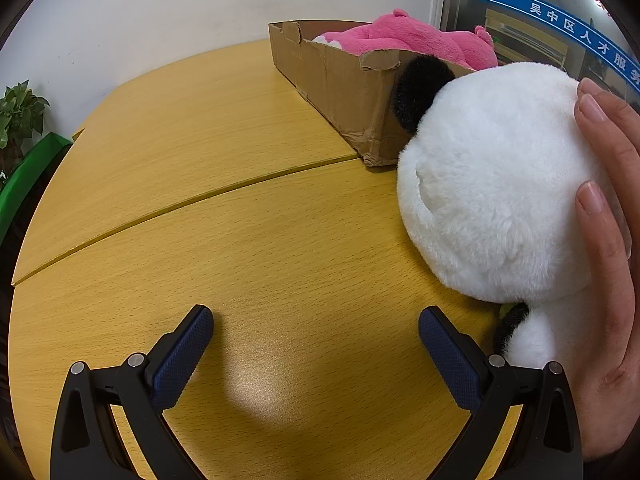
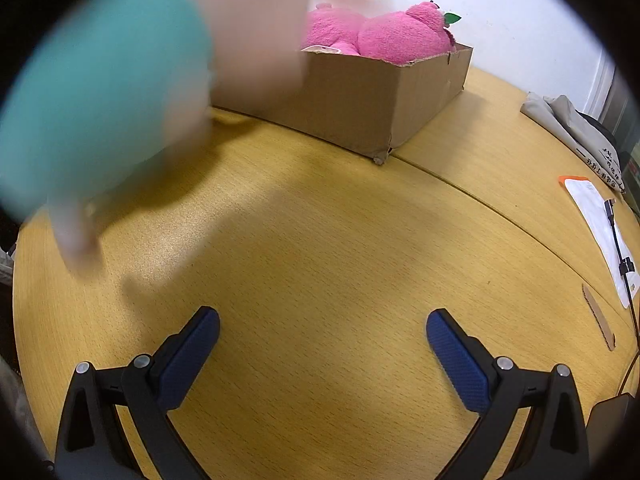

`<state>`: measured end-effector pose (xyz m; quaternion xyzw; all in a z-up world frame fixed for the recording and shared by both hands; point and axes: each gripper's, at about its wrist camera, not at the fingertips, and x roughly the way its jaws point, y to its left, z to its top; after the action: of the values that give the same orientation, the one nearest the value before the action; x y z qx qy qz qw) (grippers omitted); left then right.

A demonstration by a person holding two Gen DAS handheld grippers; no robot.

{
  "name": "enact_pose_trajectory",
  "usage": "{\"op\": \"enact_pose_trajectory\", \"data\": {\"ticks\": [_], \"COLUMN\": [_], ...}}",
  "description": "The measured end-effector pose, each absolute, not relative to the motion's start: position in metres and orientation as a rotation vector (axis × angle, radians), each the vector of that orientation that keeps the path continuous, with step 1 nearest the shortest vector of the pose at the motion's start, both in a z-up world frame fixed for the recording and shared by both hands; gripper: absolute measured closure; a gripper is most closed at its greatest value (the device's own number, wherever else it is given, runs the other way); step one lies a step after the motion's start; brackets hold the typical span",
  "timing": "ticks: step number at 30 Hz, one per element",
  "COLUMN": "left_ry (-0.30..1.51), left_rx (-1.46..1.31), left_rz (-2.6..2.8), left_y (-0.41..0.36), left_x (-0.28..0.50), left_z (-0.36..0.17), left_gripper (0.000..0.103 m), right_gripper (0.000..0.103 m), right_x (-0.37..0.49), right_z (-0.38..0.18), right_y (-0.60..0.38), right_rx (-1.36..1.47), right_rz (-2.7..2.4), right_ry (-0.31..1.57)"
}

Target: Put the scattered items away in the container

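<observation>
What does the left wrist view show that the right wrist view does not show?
Only the left wrist view shows a white panda plush on the table beside the cardboard box, with a bare hand on it, and a green plant. Only the right wrist view shows a white packet with a cable, a grey bag, and a blurred teal shape. Both show the wooden table, the box, the pink plush inside it, and open, empty jaws.

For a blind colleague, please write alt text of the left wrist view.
A bare hand holds a white and black panda plush on the wooden table, beside a cardboard box containing a pink plush. The left gripper is open and empty in the foreground.
</observation>
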<state>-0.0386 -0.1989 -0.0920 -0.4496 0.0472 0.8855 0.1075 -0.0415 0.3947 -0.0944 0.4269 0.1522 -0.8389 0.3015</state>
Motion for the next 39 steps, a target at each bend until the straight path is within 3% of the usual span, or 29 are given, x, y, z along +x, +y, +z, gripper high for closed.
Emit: {"op": "enact_pose_trajectory", "data": {"ticks": [39], "left_ry": [0.132], "left_rx": [-1.328], "left_rz": [2.615], "left_y": [-0.1991], "left_x": [-0.0371], "left_z": [-0.0922], "left_gripper": [0.0], "right_gripper": [0.0], "right_x": [-0.0417], "right_z": [-0.0944], "right_y": [0.3946], "right_rx": [1.133], "right_rz": [-2.228], "right_ry": [0.401]}}
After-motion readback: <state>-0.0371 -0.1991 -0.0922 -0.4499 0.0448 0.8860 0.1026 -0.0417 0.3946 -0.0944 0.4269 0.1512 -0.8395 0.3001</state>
